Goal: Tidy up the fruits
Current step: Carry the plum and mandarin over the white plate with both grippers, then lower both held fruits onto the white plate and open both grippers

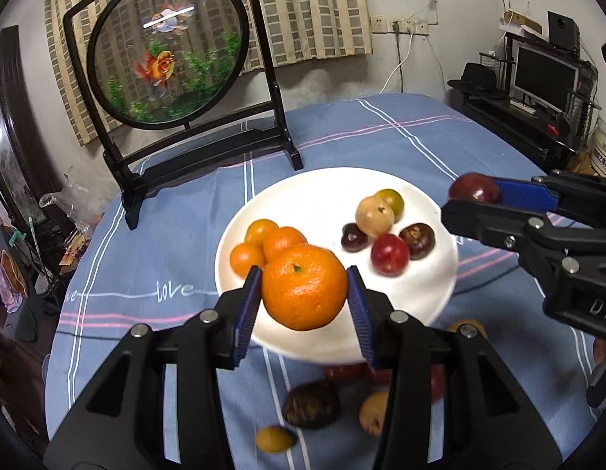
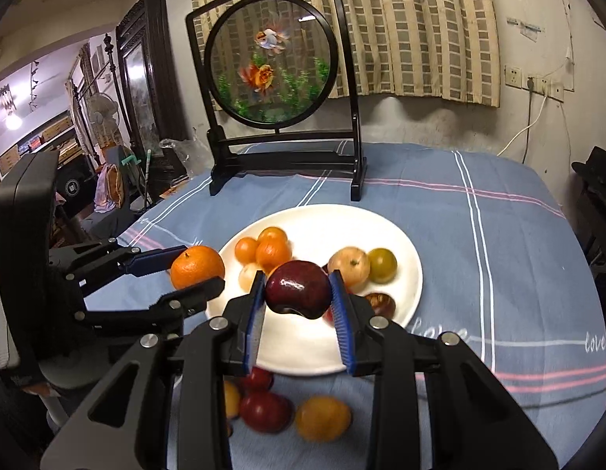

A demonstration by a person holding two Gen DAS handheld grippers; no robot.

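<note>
Fingers of the left hand-held gripper (image 1: pixel 305 288) clamp a dimpled, round orange mandarin (image 1: pixel 304 287) between ribbed blue pads, held over the near rim of the white plate (image 1: pixel 322 192). Just beyond it on the plate sits a cluster of small orange fruits (image 1: pixel 264 244). The right hand-held gripper (image 2: pixel 297 293) grips a glossy dark red plum (image 2: pixel 298 291) above the same plate; ahead of it and to its right lie a tan fruit (image 2: pixel 349 266), a greenish one (image 2: pixel 382 265) and a dark brown one (image 2: pixel 380 304). Below the right hand-held gripper, off the plate, blurred red and orange fruits (image 2: pixel 322 417) rest on the bench's blue striped cloth (image 2: pixel 498 235), which bears the word "love". Farthest away stands a black-framed round goldfish screen (image 2: pixel 273 62).
</note>
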